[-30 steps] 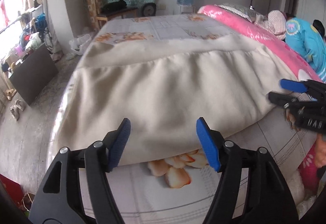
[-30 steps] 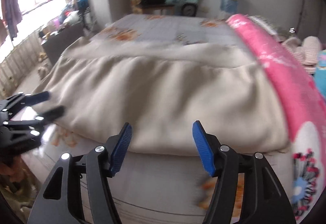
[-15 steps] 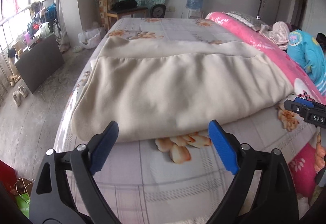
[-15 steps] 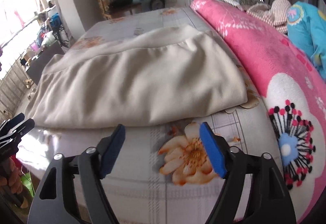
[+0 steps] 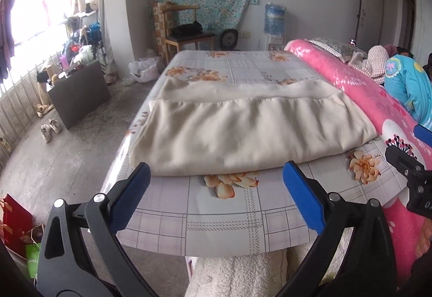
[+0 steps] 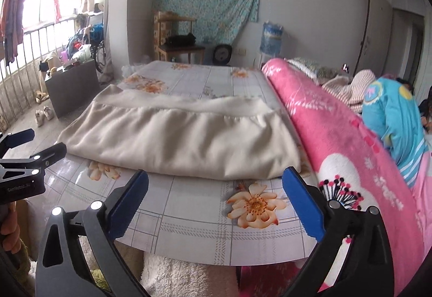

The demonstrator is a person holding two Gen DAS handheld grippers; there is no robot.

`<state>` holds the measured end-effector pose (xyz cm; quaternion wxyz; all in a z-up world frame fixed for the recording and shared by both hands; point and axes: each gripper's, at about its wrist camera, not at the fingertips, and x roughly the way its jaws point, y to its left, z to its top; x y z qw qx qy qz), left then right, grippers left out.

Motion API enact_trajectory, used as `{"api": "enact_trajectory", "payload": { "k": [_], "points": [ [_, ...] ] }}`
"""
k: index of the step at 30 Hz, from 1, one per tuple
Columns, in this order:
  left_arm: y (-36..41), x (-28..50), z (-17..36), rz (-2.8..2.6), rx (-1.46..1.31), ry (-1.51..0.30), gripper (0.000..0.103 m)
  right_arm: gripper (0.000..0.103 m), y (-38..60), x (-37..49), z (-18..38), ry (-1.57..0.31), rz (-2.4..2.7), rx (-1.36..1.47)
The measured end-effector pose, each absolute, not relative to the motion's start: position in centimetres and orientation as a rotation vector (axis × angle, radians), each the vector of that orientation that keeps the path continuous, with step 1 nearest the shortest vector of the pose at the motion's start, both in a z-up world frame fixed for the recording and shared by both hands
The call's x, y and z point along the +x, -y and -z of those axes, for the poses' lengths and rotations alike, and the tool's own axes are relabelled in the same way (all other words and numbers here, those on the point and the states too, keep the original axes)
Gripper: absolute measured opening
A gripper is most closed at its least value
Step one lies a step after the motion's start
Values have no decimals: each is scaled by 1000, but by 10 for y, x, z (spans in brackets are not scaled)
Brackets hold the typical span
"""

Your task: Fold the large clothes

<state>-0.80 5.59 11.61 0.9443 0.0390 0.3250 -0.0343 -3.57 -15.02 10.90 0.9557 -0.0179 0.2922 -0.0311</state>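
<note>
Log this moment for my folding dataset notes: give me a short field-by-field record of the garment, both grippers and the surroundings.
garment: cream garment, folded into a wide flat bundle, lying on the bed
surface: bed sheet with grey checks and orange flowers
left gripper: open, holding nothing, short of the garment's near edge
right gripper: open, holding nothing, also short of the near edge
beside garment: pink blanket along its right side
background: wooden chair, water bottle

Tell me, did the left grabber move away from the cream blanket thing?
Yes. The left gripper has backed toward the bed's near edge: more flowered sheet shows before the cream garment.
</note>
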Motion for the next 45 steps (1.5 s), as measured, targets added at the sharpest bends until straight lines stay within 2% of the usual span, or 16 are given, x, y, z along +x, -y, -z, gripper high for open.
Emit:
{"api": "enact_trajectory", "payload": {
  "k": [4,8,22,45],
  "points": [
    [-52,-13,-123,34,94,-637,95,97,145,-46,-114,-565,59,-22],
    [-44,-9,-115,28,101,-692,95,97,149,-48,-108,-588,34,25],
    [-28,14,-71,2,65,-918,95,97,161,-10,-55,-878,26,113],
    [-35,26,-61,-3,34,-979,95,97,156,3,-46,-929,26,112]
  ]
}}
